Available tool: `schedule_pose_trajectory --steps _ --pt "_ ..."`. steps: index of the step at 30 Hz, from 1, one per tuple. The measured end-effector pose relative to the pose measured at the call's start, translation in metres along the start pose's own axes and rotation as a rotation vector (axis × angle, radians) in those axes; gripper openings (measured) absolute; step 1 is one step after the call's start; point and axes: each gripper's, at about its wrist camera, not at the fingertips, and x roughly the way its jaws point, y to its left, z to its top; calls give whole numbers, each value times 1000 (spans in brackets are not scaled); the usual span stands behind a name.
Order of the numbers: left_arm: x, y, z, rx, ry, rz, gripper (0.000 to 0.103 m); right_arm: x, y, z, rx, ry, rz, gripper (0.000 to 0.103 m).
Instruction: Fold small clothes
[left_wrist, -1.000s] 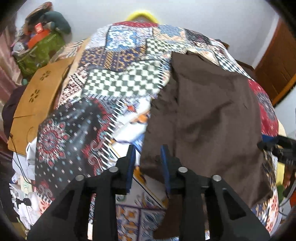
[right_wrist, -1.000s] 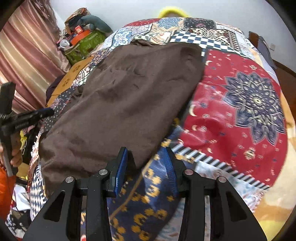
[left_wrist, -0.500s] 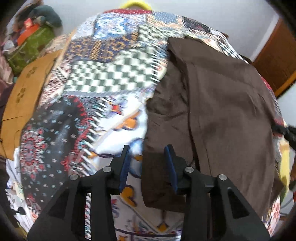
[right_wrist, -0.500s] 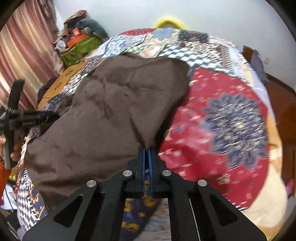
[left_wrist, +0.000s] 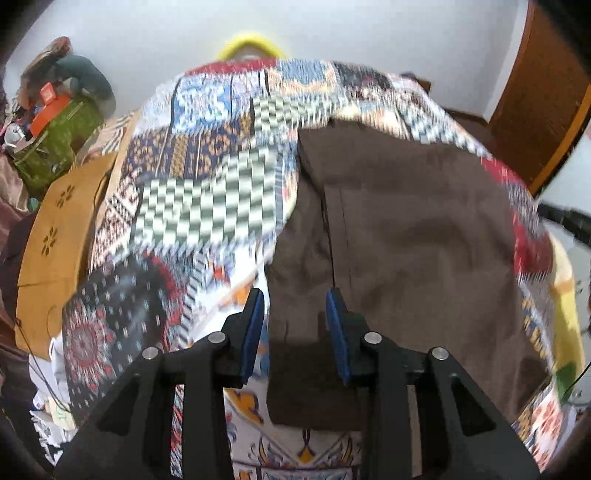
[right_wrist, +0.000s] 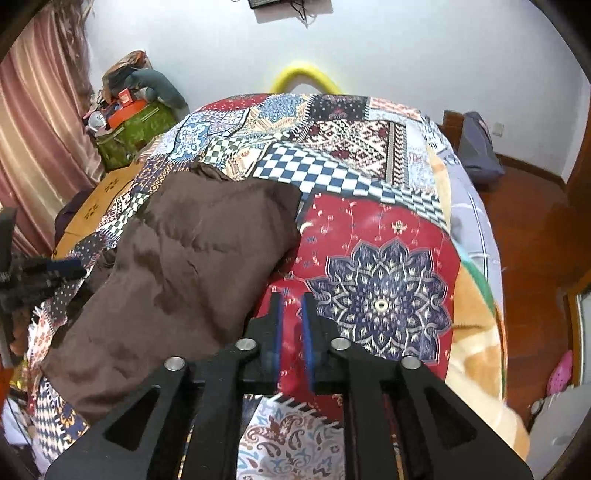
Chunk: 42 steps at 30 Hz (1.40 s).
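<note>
The brown garment (left_wrist: 406, 236) is lying spread out on the patchwork bedspread (left_wrist: 207, 206), kind of rumpled, with a long fold or seam line running down its left part in the left wrist view. From the right wrist camera the same brown cloth (right_wrist: 184, 269) sits on the left half of the bed, puffy and wrinkled, its right edge ending next to the big red patch with the navy medallion.

The left gripper (left_wrist: 295, 325) has its blue-padded fingers spread wide apart, hovering right over the near left edge of the garment. Cloth shows in the gap between them but nothing is pinched. That view is pretty motion-blurred, so can't tell if the tips are touching the fabric.

The right gripper (right_wrist: 291, 325) has its fingers only a narrow slit apart, with nothing between them, just red bedspread (right_wrist: 388, 229) showing through the gap. It sits just to the right of the garment's edge, not on it.

Around the bed: a yellow curved thing (right_wrist: 304, 75) behind the far end, a green bag (right_wrist: 136, 133) with clutter piled on top at the left, a pinkish curtain (right_wrist: 33, 140), and a wooden floor (right_wrist: 532, 236) on the right.
</note>
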Motion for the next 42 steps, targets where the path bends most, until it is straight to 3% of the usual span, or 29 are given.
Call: schedule_pose_trajectory --steps 6,11,15,16,19,24,25,26,27,29,33,39,42 --pt "26 -1 52 -33 -13 -9 34 19 -1 20 -4 -12 1 18" --pt "72 -3 88 -93 49 -90 34 42 -3 38 -16 -7 -7 19" --pt "107 -7 103 -94 90 -68 34 64 -5 49 -15 15 -5 20" --pt "110 -8 104 -96 90 -71 31 68 -5 51 -14 17 -3 21" --pt "111 -9 110 -70 33 -55 8 76 -9 56 1 2 15 34" --pt "97 -23 110 30 -69 29 5 89 -12 63 28 -16 68 37" --pt "93 -24 110 41 -84 41 5 90 -11 64 25 -18 68 37" --pt "87 -27 111 59 -112 51 5 92 -10 65 22 -21 71 31" --pt "81 -30 112 71 -135 54 5 93 -9 66 18 -21 77 19" --pt "69 -34 118 93 -188 61 5 96 -7 69 7 -17 63 11" --pt "60 -38 137 103 -242 87 5 93 -4 70 -18 -35 10 8" --pt "92 -33 154 101 -141 178 6 77 -1 62 -64 -34 -40 8" --pt "91 -20 144 60 -95 130 13 65 4 52 -81 -15 -18 12"
